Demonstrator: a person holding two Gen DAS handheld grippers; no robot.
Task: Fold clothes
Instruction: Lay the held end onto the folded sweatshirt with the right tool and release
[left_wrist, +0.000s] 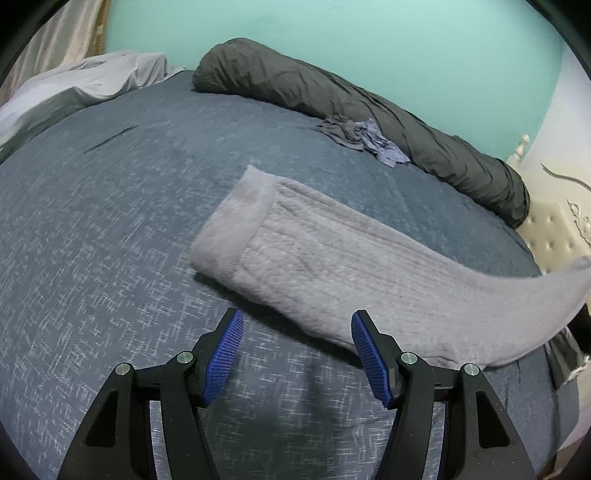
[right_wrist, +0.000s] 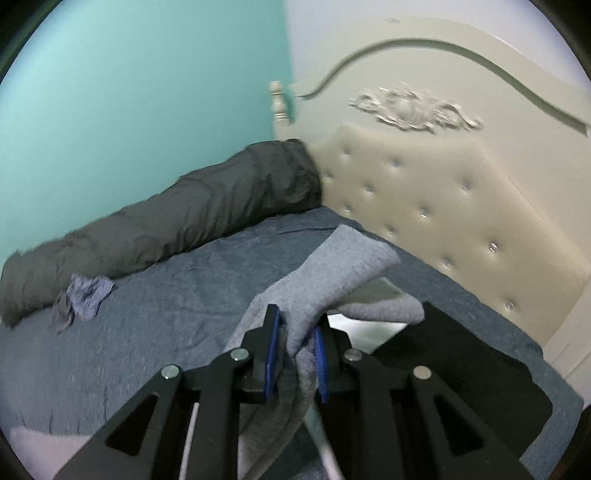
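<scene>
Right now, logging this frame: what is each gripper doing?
Left gripper: open, empty.
Right gripper: shut on the grey ribbed knit garment.

I'm in a home bedroom: a bed (left_wrist: 110, 229) with blue cover, tufted cream headboard (right_wrist: 436, 206), teal wall (right_wrist: 129, 110).

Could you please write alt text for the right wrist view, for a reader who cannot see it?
The right gripper is shut on a bunched grey garment above a blue bedspread. Behind lie a dark rolled duvet, a small crumpled cloth and a cream tufted headboard.
</scene>
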